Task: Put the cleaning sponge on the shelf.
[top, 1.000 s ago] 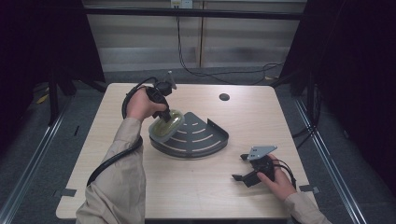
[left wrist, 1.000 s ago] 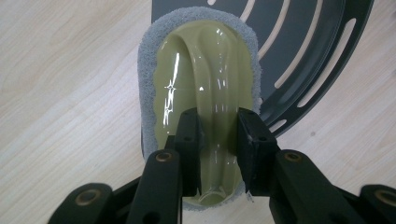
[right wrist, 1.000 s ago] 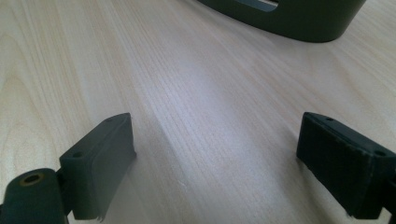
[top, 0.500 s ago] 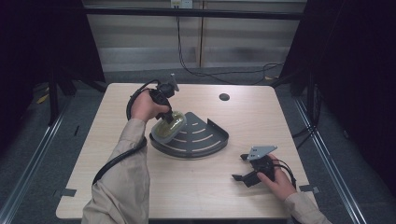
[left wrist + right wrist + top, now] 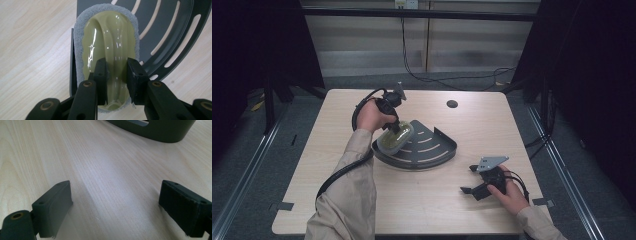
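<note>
A scrubber (image 5: 397,138) with a glossy olive-green handle (image 5: 107,37) and a grey sponge rim sits over the left corner of a dark grey slotted corner tray (image 5: 439,150). My left gripper (image 5: 394,128) points down on it. In the left gripper view the gripper (image 5: 117,72) is shut on the handle's raised ridge, and the tray (image 5: 172,30) spreads out to the right. The sponge overlaps the tray's left wall; I cannot tell whether it rests on the tray. My right gripper (image 5: 472,181) lies on the table at the front right, open (image 5: 115,202) and holding nothing.
The tray's dark outer wall (image 5: 155,130) stands ahead of the right gripper across bare light wood. A small round dark grommet (image 5: 452,104) sits near the table's back edge. Cables hang behind the table, and each gripper trails a cable.
My left gripper and the scrubber have shifted slightly right over the tray's corner, and the forearm has swung in. The right gripper has not moved.
</note>
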The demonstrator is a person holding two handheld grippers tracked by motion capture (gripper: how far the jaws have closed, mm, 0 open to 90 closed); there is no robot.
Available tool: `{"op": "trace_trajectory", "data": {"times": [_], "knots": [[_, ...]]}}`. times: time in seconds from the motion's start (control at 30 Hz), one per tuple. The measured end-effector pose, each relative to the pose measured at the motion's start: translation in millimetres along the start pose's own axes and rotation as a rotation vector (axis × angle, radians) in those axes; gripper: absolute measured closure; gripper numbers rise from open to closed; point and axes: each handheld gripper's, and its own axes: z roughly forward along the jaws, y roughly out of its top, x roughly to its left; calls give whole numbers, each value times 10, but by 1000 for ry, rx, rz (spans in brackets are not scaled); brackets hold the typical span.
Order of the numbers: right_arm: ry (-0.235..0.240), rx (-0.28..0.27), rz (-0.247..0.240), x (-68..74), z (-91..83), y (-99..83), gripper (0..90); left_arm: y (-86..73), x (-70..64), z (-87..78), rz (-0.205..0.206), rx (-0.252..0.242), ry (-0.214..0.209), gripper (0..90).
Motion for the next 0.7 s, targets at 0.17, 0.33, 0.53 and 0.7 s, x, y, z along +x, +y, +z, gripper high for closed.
{"op": "trace_trajectory", "data": {"times": [0.17,0.33,0.53,0.7], "knots": [[0,0,-1,-1,0,0,106,9,2,57,-1,2,-4,717],[0,0,0,0,0,0,106,12,10,103,-5,0,-5,716],[0,0,-1,-1,1,0,106,10,19,142,-10,-7,-2,716],[-2,0,-1,-2,0,0,106,-2,34,183,-9,-1,1,716]]}}
